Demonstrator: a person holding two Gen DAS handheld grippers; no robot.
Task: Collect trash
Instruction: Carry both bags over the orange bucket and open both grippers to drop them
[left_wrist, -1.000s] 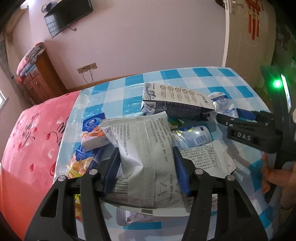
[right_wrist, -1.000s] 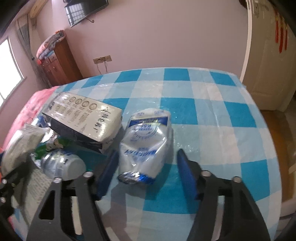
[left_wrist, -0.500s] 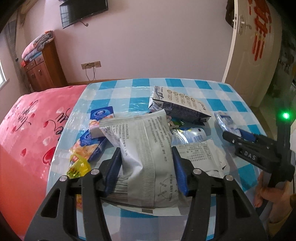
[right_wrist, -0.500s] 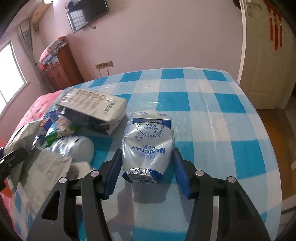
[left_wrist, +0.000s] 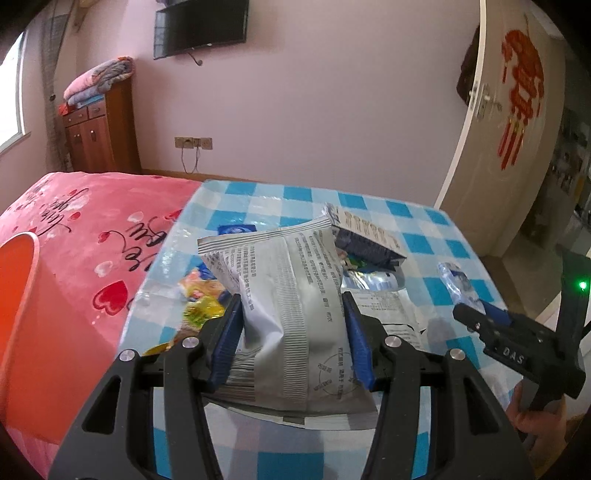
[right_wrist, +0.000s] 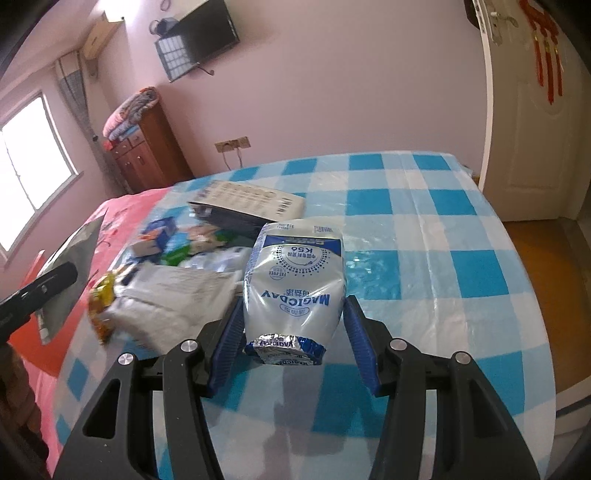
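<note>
**Both hand-held grippers carrying packets above the checked worktop**

Left wrist view: the left hand-held gripper (left_wrist: 293, 332) is clenching a large grey printed foil bag (left_wrist: 291, 314) between its blue pads (left_wrist: 227, 343), the bag crumpling and rising clear of the blue-and-white checked worktop (left_wrist: 424, 243). Behind the bag, a grey-and-white carton (left_wrist: 369, 240) is lying on its side; a yellow snack wrapper (left_wrist: 201, 299) is showing to the bag's left. This view alone is taking in the pink heart-patterned bed (left_wrist: 81, 251) beside the worktop and an orange-red container edge (left_wrist: 16, 280) at far left. The right hand-held gripper (left_wrist: 480, 314) is appearing side-on, its load mostly hidden.

Right wrist view: the right hand-held gripper (right_wrist: 293, 332) is squeezing a silver-and-blue "MAGICDAY" pouch (right_wrist: 295, 284), print upside down, held above the worktop (right_wrist: 443, 258). Only here is the remaining litter spreading out plainly: flat white printed wrapper (right_wrist: 177, 284), carton (right_wrist: 247, 203), yellow wrapper (right_wrist: 101, 299). The grey bag (right_wrist: 72, 266) is showing at the left edge.
</note>
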